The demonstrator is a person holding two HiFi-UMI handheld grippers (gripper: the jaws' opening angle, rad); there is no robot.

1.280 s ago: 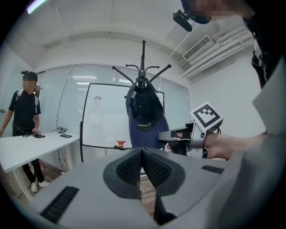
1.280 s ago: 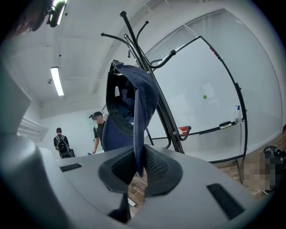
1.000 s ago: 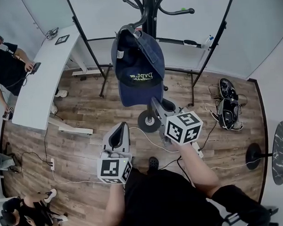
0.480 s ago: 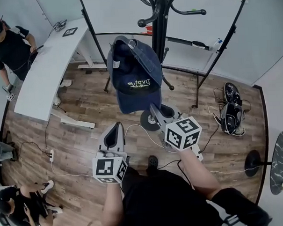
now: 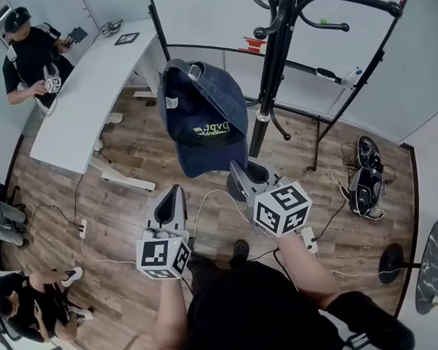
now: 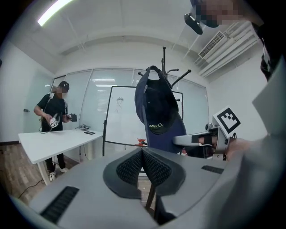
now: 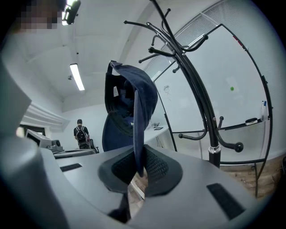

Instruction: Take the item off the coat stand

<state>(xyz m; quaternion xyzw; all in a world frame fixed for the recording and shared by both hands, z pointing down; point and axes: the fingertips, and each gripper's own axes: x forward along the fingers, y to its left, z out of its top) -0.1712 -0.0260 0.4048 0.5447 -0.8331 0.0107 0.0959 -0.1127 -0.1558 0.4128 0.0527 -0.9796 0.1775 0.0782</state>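
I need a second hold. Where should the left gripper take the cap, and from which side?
Probably the cap's brim, at its free left edge, coming from the left: it is flat and thin, while the crown is rounded.

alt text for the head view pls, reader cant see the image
The right gripper holds a navy cap up by its brim, off the hooks and left of the black coat stand. The left gripper is shut and empty beside it, above a wooden floor with a white desk at upper left.
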